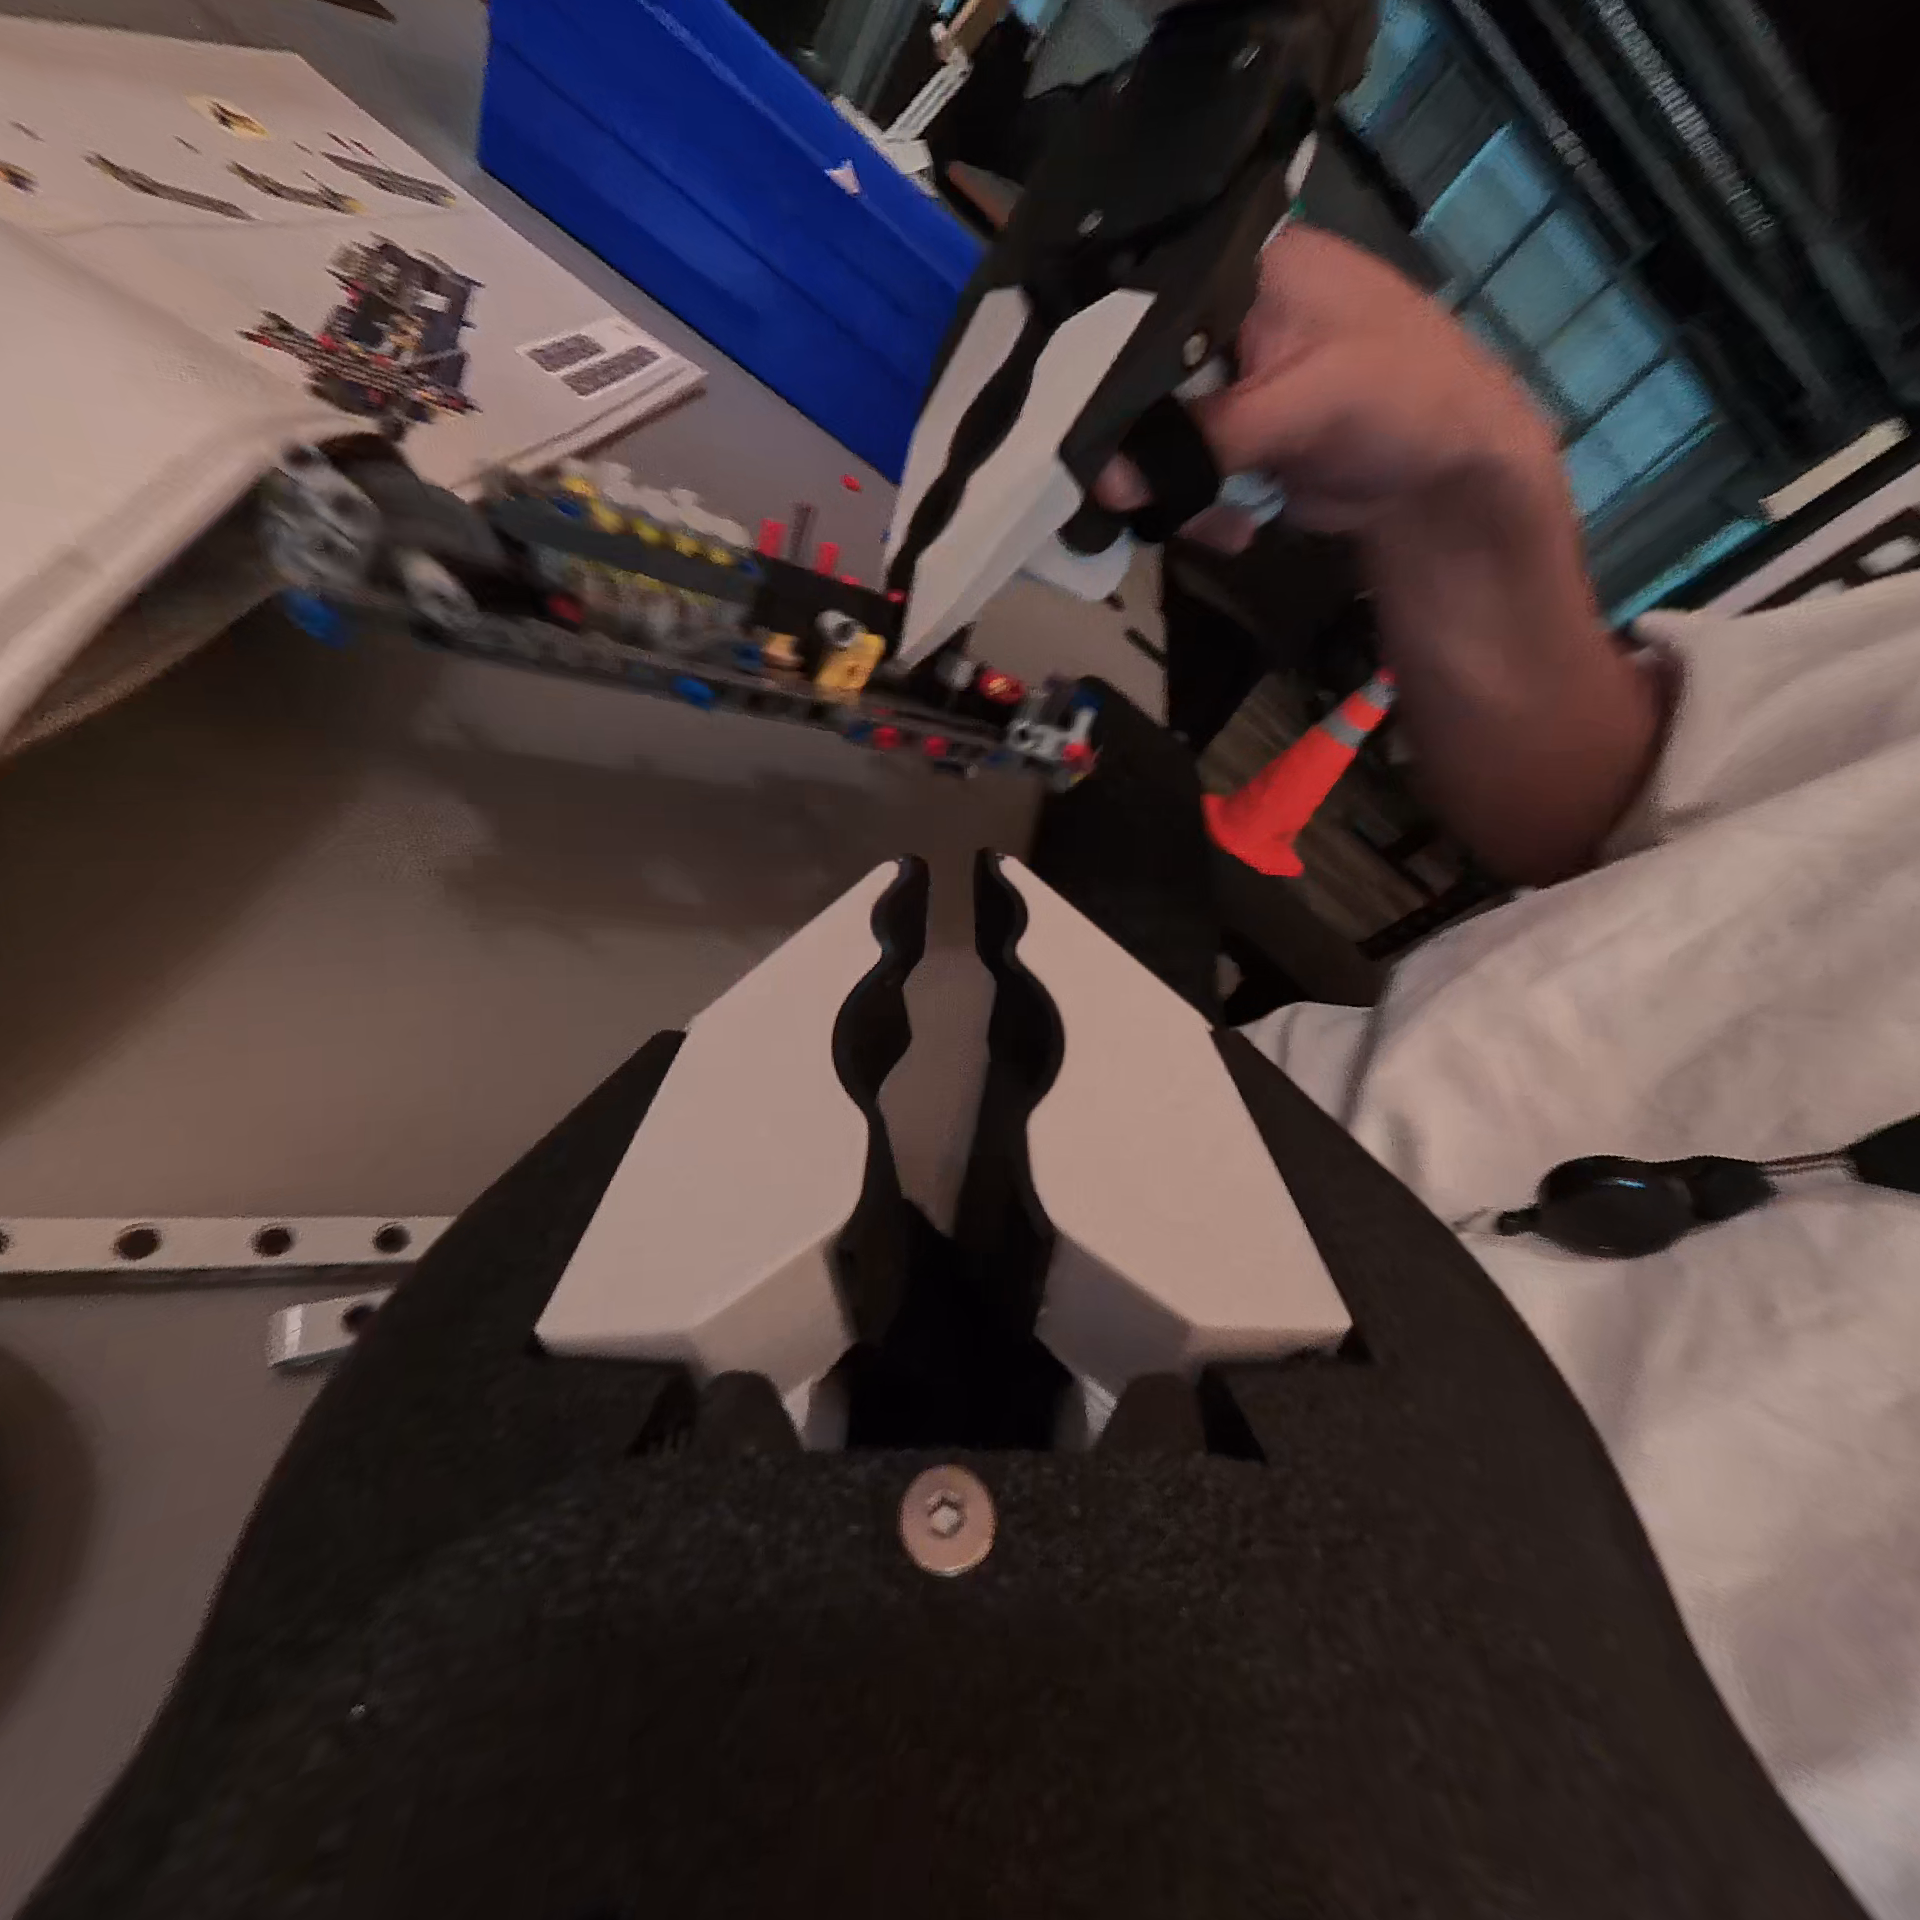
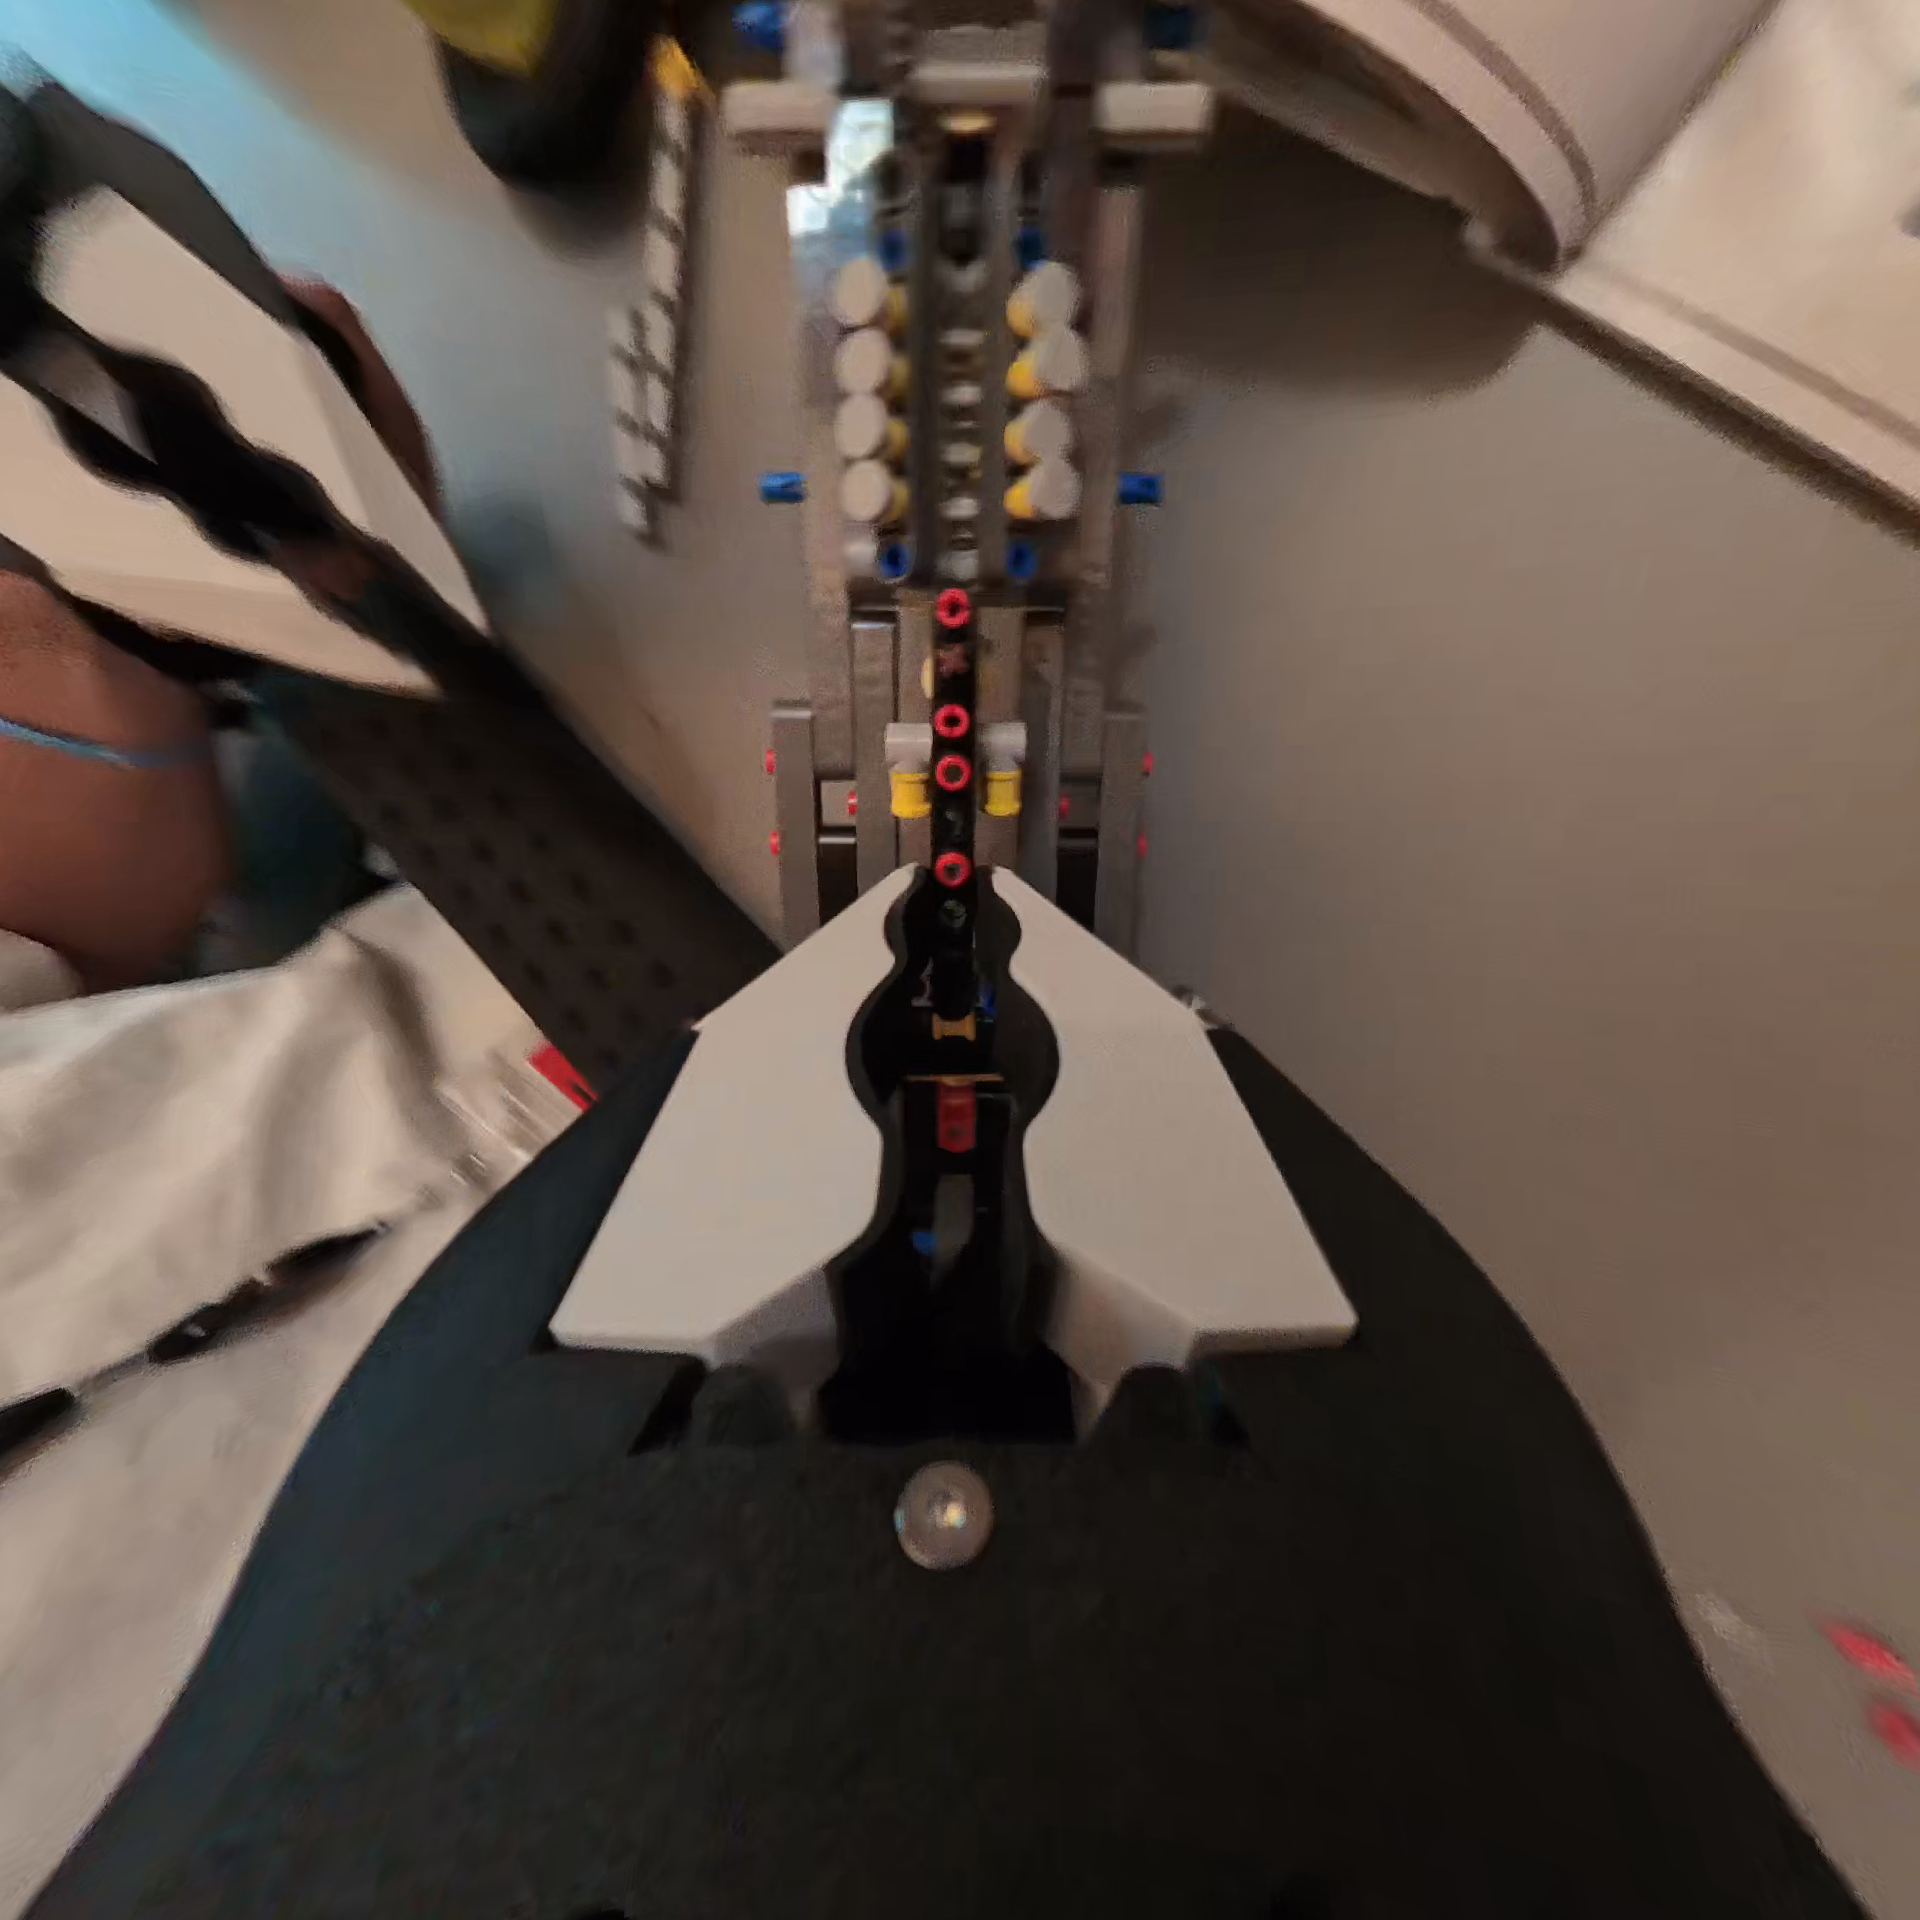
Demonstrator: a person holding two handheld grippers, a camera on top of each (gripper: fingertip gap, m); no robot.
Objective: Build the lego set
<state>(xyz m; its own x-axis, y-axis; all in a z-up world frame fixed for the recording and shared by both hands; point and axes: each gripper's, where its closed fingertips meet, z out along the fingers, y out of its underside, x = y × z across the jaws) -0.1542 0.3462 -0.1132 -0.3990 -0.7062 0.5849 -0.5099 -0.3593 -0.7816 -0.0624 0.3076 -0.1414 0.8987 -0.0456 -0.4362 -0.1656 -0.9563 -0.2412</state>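
Observation:
The long grey lego model [image 1: 623, 592], with yellow, blue and red pins, lies on the grey table [image 1: 416, 935]. In the right wrist view it runs straight away from me [image 2: 956, 416]. My right gripper [image 2: 951, 883] is shut on the model's black beam with red pins [image 2: 953, 748] at its near end. In the left wrist view a hand holds the right gripper [image 1: 904, 634] with its tips down on the model's right end. My left gripper [image 1: 951, 862] is empty, its jaws drawn in to a narrow slit, in front of the model. It also shows blurred in the right wrist view [image 2: 416, 655].
The open instruction booklet [image 1: 208, 312] lies behind the model, and curls at upper right in the right wrist view [image 2: 1662, 208]. A blue box [image 1: 727, 229] stands at the back. A perforated metal strip [image 1: 208, 1242] lies near left. An orange cone [image 1: 1299, 779] stands beyond the table. Red loose pieces [image 2: 1870, 1662] lie right.

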